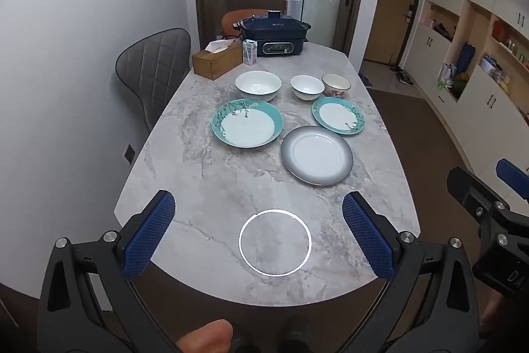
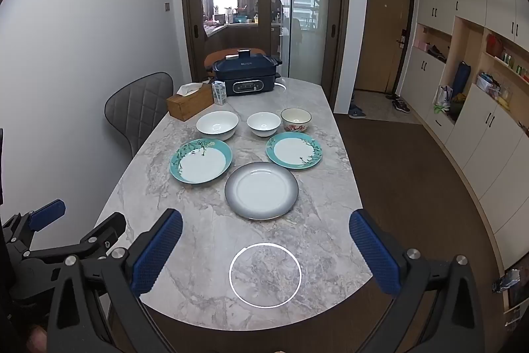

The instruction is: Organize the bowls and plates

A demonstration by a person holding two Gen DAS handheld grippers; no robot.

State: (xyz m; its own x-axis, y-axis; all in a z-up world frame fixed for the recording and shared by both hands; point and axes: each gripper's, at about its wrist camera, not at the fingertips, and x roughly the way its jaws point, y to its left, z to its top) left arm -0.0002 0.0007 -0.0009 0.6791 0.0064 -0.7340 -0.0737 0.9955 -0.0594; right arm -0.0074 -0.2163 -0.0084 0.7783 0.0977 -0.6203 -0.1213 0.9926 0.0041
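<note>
3 plates and 3 bowls sit spread out on the marble table [image 1: 205,187], none stacked and none touching. Nearest the camera is the grey plate [image 1: 316,155], with a dark rim fading to a white centre. Behind it to the left lies the large teal plate [image 1: 247,123], its rim painted with branches, and behind it to the right the small teal plate [image 1: 338,115] with the same pattern. The bowls form a row just beyond the plates: the big white bowl [image 1: 258,85] on the left, the small white bowl [image 1: 307,87] in the middle, and the floral bowl [image 1: 336,84] on the right, close beside the small white one. Further back stand a wooden tissue box [image 1: 216,59], a carton [image 1: 249,52] and a dark blue cooker [image 1: 274,33] at the far end. A white ring [image 1: 275,242] is marked on the tabletop near its front edge. A grey chair [image 1: 155,68] stands at the left side. The left gripper [image 1: 258,227] and the right gripper [image 2: 266,240] both hover over the near end of the table, angled downward, each with its blue pads spread wide and nothing between them, well short of the dishes.
</note>
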